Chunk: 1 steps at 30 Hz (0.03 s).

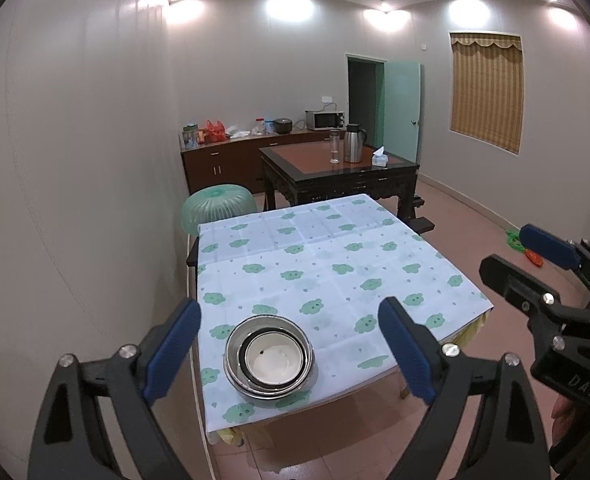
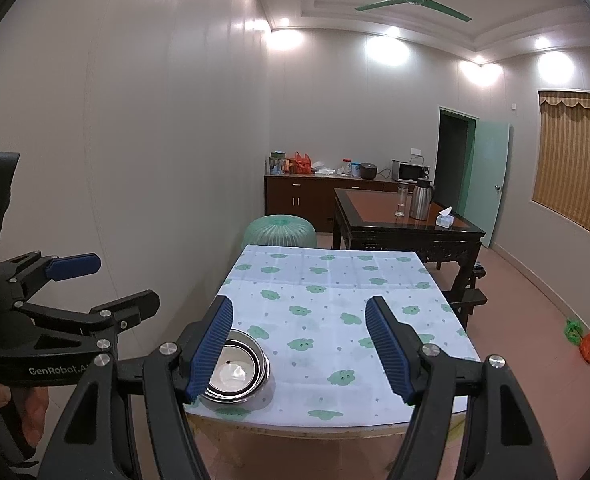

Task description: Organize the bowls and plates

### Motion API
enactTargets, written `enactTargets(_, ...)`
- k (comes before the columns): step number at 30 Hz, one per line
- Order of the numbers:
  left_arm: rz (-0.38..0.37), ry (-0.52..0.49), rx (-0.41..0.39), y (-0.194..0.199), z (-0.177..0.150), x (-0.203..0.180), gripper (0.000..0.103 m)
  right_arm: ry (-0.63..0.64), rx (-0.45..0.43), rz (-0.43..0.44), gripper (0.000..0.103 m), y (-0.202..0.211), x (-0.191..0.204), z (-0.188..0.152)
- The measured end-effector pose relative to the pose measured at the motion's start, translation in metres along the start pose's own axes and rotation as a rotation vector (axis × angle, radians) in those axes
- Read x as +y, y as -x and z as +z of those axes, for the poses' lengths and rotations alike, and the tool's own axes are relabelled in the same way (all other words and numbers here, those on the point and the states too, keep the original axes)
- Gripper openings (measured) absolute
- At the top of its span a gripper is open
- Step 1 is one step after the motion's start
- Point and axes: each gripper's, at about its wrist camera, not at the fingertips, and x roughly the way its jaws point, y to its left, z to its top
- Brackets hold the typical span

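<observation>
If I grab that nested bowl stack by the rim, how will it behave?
The bowl stack looks like polished metal, so likely slippery against the pads. The inner bowls sit loose, so they may shift or rattle if tilted. It stands near the table's front edge; a push could slide it off.

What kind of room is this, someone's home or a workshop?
Most likely a dining room or break room in a home or small office. A table with a patterned cloth holds nested bowls, a sideboard carries a microwave, and a dark wooden table holds a thermos.
</observation>
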Motion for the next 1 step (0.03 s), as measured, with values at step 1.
enactTargets(1,-0.003,-0.002,0.0,-0.001,0.0005,-0.0009,0.092,-0.002,0.001,0.001,0.071,-0.0011,-0.0011,-0.0001)
